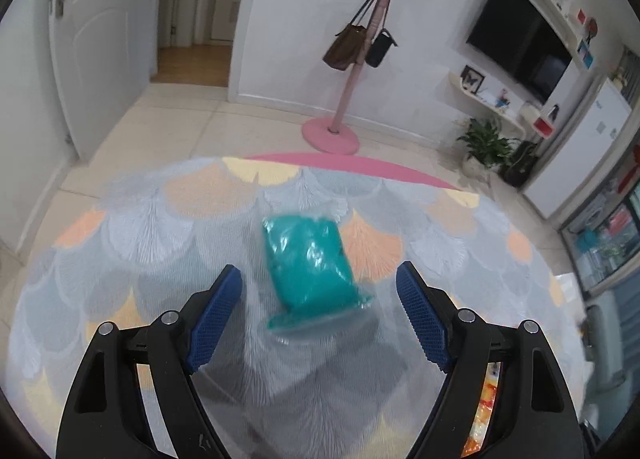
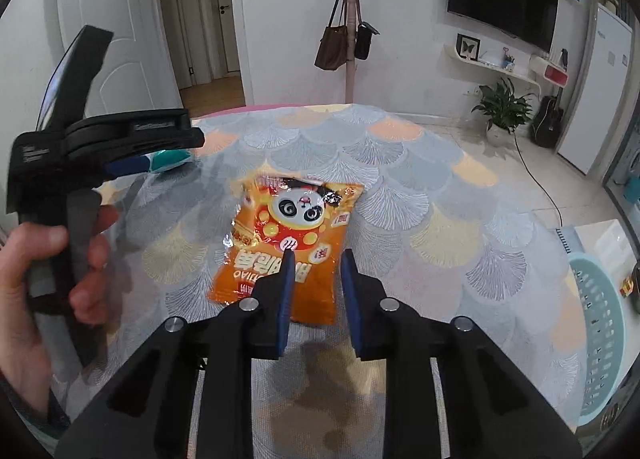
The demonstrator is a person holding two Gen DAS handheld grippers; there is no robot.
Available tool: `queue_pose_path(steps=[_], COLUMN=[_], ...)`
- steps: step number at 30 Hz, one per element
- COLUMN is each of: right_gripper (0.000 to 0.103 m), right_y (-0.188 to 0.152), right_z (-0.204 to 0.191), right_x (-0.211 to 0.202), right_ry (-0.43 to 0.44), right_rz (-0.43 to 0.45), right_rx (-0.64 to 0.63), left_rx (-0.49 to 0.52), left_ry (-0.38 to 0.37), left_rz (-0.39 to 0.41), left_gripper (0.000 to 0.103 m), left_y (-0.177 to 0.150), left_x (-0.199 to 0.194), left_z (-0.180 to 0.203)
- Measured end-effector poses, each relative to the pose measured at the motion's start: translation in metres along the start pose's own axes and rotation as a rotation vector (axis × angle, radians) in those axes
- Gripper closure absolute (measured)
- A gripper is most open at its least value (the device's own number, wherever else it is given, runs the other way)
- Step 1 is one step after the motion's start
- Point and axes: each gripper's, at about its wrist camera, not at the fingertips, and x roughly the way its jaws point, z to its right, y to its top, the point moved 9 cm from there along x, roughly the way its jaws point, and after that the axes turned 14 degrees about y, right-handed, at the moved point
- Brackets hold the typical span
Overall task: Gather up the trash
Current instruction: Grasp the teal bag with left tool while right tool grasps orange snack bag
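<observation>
A teal packet in clear wrap [image 1: 310,265] lies on the table with the fan-pattern cloth [image 1: 160,227]. My left gripper [image 1: 318,291] is open, its blue pads on either side of the packet's near end, a little above it. An orange snack bag with a panda face [image 2: 288,243] lies flat at the middle of the table. My right gripper [image 2: 316,263] is partly open just above the bag's near edge, holding nothing. The left gripper [image 2: 132,163] and the hand holding it show at the left of the right wrist view, with the teal packet [image 2: 170,159] under it.
A light blue plastic basket [image 2: 600,323] stands at the right beside the table. A pink coat stand with bags [image 1: 352,55] is behind the table. A potted plant [image 2: 502,107], a guitar and a TV are along the right wall.
</observation>
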Motion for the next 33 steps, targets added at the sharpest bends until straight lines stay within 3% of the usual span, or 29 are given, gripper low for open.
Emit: queue_pose_path(steps=[2, 4, 7, 14, 19, 22, 25, 26, 27, 29, 33], right_gripper=[0.087, 0.092, 0.099, 0.101, 0.100, 0.099, 0.091, 0.080, 0.061, 0.045, 0.045], right_y=[-0.001, -0.002, -0.003, 0.002, 0.004, 0.000, -0.004, -0.004, -0.004, -0.003, 0.003], right_z=[-0.001, -0.003, -0.005, -0.003, 0.013, 0.023, 0.017, 0.013, 0.009, 0.006, 0.003], right_x=[0.004, 0.007, 0.003, -0.007, -0.015, -0.007, 0.003, 0.004, 0.005, 0.005, 0.012], right_ry=[-0.001, 0.001, 0.014, 0.045, 0.108, 0.163, 0.177, 0.175, 0.164, 0.136, 0.208], right_rz=[-0.020, -0.028, -0.013, 0.045, 0.079, 0.035, -0.020, -0.033, -0.045, -0.045, -0.066], right_rx=[-0.005, -0.015, -0.014, 0.004, 0.104, 0.182, 0.175, 0.160, 0.139, 0.115, 0.182], left_rx=[-0.007, -0.003, 0.000, -0.010, 0.032, 0.033, 0.012, 0.008, 0.004, -0.005, -0.019], left_ry=[0.015, 0.057, 0.067, 0.036, 0.025, 0.006, -0.014, -0.015, -0.006, -0.001, -0.005], left_rz=[0.001, 0.016, 0.031, 0.072, 0.076, 0.071, 0.066, 0.068, 0.070, 0.076, 0.113], left_gripper=[0.027, 0.037, 0.063, 0.066, 0.066, 0.066, 0.066, 0.066, 0.066, 0.066, 0.065], left_y=[0.002, 0.004, 0.006, 0.003, -0.017, -0.038, -0.063, -0.072, -0.082, -0.098, -0.109], left_x=[0.000, 0.000, -0.003, -0.016, -0.037, -0.058, -0.079, -0.084, -0.090, -0.097, -0.109], left_z=[0.000, -0.002, -0.003, -0.006, -0.007, -0.018, -0.034, -0.038, -0.044, -0.055, -0.059])
